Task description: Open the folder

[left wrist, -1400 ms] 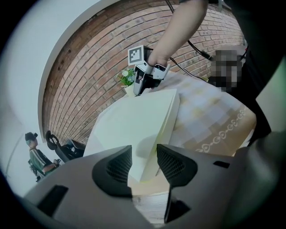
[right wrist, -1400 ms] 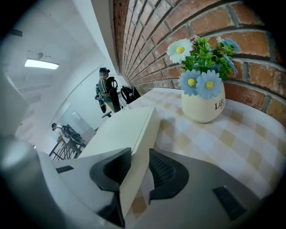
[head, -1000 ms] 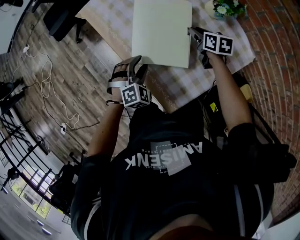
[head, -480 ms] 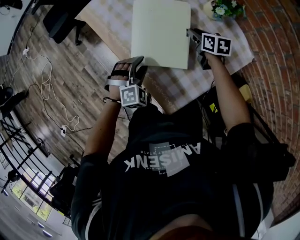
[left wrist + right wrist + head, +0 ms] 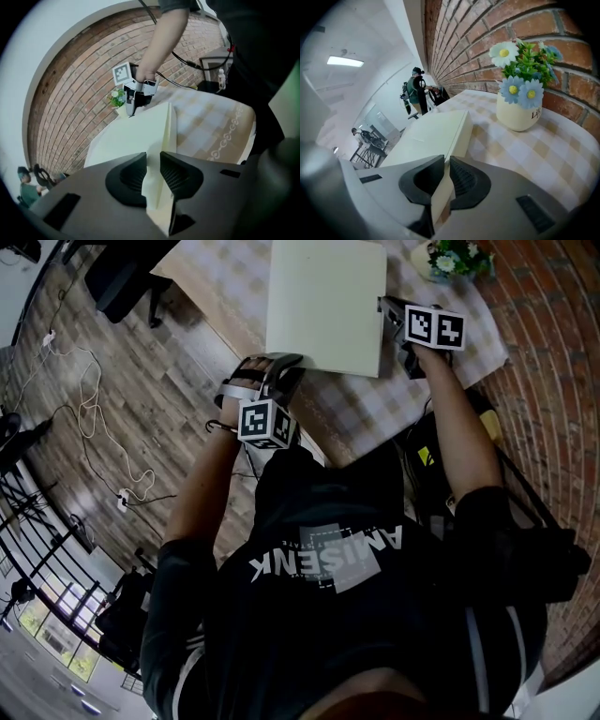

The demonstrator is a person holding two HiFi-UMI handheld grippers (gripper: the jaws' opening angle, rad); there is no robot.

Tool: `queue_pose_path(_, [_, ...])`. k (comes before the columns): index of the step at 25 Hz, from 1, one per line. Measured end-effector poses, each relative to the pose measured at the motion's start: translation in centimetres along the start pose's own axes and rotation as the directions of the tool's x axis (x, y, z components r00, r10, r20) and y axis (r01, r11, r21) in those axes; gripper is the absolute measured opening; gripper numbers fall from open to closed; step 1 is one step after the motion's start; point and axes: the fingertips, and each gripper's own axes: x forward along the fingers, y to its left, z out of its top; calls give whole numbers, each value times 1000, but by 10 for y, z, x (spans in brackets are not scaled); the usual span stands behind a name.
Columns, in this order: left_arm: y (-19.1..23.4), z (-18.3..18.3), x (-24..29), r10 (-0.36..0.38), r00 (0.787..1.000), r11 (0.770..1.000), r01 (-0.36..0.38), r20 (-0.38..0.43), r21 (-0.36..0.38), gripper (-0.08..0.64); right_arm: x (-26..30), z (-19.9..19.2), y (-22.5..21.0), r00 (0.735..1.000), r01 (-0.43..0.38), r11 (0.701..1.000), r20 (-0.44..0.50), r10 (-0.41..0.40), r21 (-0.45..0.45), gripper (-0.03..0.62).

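Found the left gripper [image 5: 281,367] at the near left corner of the folder [image 5: 323,301], jaws just drawn in and now pinching a cream edge of it between the pads [image 5: 174,172]. Could not tell from the left gripper view whether the cover alone or the full thickness sat in that pinch.

Saw the folder lying flat and closed on the checked cloth of the surface [image 5: 347,404], its near edge close to the surface's rim. Judged it light and stiff, a board-like slab with some thickness, likely to hinge as one plate and not sag. Judged the smooth faces slippery, so a shallow corner pinch might slide off once lifted. Could not place the spine; reckoned the best hold to be the top cover alone at the free edge, with the lower part kept down.

Found the right gripper [image 5: 386,307] on the folder's right edge, jaws likewise just closed, pads pressing a thin cream edge between them in the right gripper view [image 5: 446,161].

Noted a flower pot [image 5: 518,110] well apart to the right, by the brick wall, clear of a swinging cover.
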Motion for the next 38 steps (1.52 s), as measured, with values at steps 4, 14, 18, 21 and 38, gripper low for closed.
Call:
queue_pose_path(4, [10,5,-11,24,994,979,-3,104,-202,95,0,-1,0,1000,-4,1000,-27,5,24,67])
queue_pose_path(14, [17,8,-18,84,979,932,-12,183,-361,81,-1,-1,0,999,10,999,-46,-9,34,63])
queue_pose_path(18, [18,7,-20,100,976,908,-10,192,-419,78,-2,-1,1,999,24,999,-50,-23,33,64])
queue_pose_path(21, [19,6,-21,108,974,882,-1,200,-472,77,-2,0,0,999,22,999,-45,-20,46,64])
queue_pose_path(38, [56,-63,-82,401,904,357,-2,151,-934,38,1,-2,3,998,22,999,-67,-19,37,63])
